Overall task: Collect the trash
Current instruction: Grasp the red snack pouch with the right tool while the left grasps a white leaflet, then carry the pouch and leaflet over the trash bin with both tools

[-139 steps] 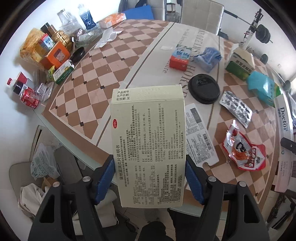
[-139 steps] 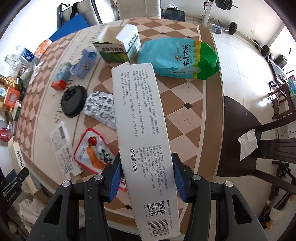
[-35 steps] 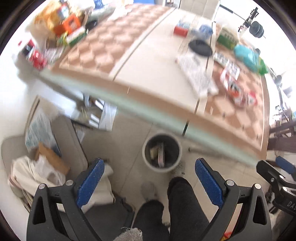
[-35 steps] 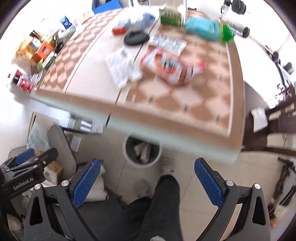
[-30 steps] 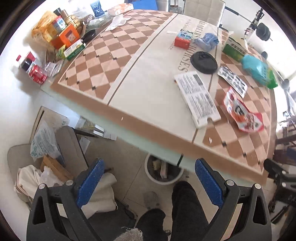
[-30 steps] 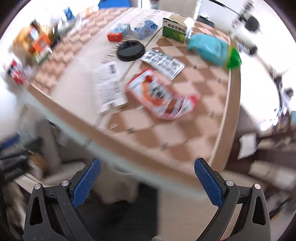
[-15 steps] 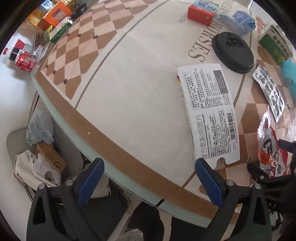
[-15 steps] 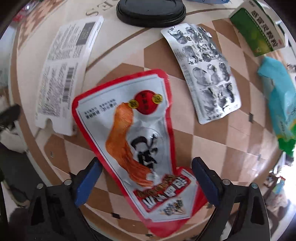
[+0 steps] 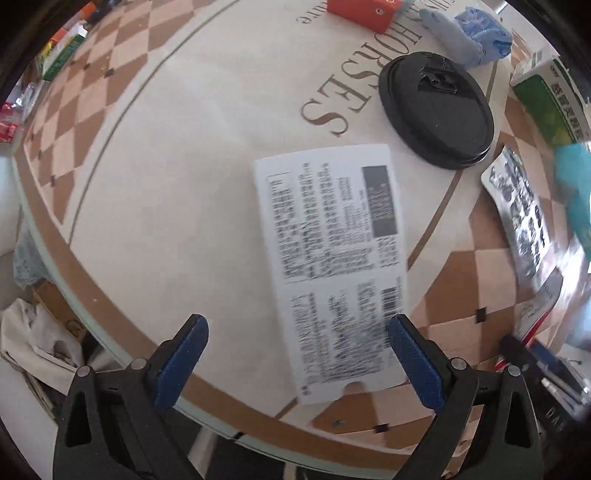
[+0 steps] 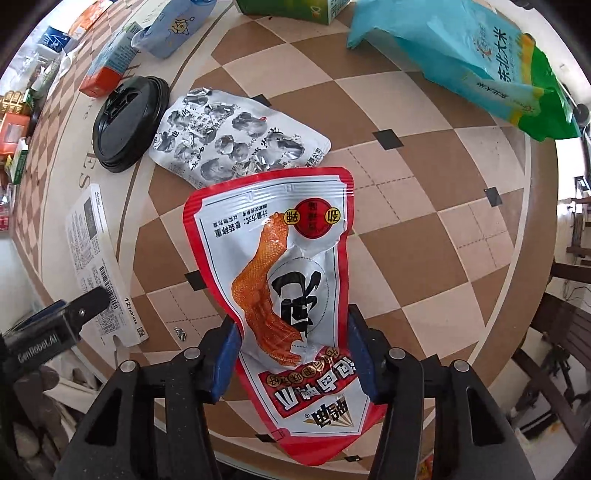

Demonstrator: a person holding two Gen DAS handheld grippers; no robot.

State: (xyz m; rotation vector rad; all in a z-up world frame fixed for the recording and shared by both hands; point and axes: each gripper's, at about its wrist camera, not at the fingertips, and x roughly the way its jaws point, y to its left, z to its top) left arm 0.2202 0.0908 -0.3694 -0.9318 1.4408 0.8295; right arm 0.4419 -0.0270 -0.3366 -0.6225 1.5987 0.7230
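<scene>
My right gripper is shut on a red and white snack pouch, which lies on the checkered table. My left gripper is open, low over the table's near edge, with a flat white printed card lying between its blue pads. The same card shows at the left of the right wrist view, with the left gripper's tip on its near end. A silver blister sheet lies just beyond the pouch, also seen in the left wrist view.
A black lid lies beyond the card, also in the right wrist view. A teal rice bag, a green box, a red carton and a blue pouch lie farther back. Chairs stand at the right.
Both grippers dropped their boxes in the bin under the table and came back up. The right jaws have closed on the snack pouch. The left gripper moved in over the white card.
</scene>
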